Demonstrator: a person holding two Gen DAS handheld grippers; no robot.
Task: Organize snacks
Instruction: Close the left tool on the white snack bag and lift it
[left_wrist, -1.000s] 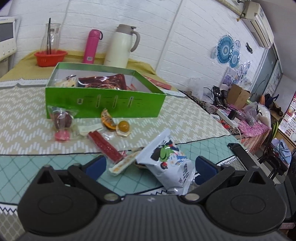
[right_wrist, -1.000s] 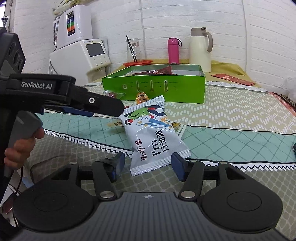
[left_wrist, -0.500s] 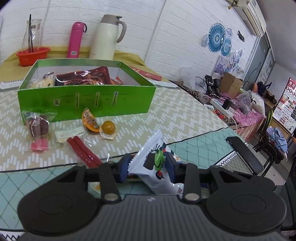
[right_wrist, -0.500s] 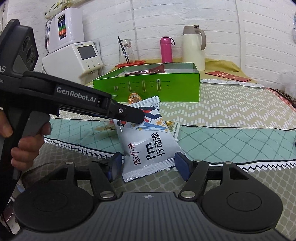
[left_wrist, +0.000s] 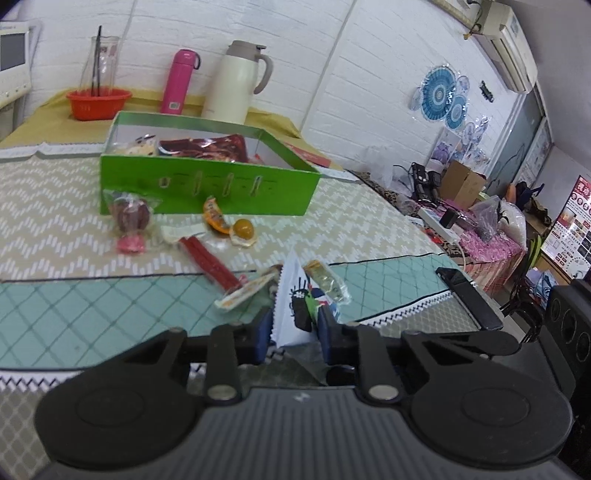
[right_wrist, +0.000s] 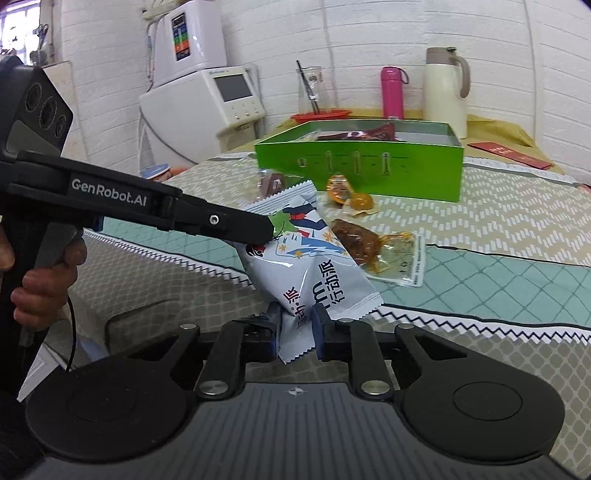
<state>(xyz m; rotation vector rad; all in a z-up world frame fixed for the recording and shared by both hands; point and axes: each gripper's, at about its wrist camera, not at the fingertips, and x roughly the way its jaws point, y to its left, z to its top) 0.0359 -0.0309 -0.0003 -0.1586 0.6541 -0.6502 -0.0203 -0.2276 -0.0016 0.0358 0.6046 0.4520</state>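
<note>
A white snack bag (right_wrist: 303, 269) with cartoon print is lifted off the table, held at both ends. My left gripper (left_wrist: 295, 326) is shut on its upper end (left_wrist: 295, 306); it also shows in the right wrist view (right_wrist: 264, 230). My right gripper (right_wrist: 294, 332) is shut on its lower corner. A green box (left_wrist: 207, 184) with snacks inside stands behind; it also shows in the right wrist view (right_wrist: 369, 170). Loose snacks lie in front of it: a red stick (left_wrist: 208, 260), an orange jelly (left_wrist: 243, 229), a brown packet (right_wrist: 369, 247).
A cream jug (left_wrist: 236, 85), a pink flask (left_wrist: 179, 83) and a red bowl (left_wrist: 98, 103) stand behind the box. A white machine (right_wrist: 207, 99) is at the far left. A black phone (left_wrist: 467, 299) lies at the table's right edge.
My right gripper has shut on the bag's lower corner. Both grippers have raised the bag off the table, which uncovers the brown packet beneath.
</note>
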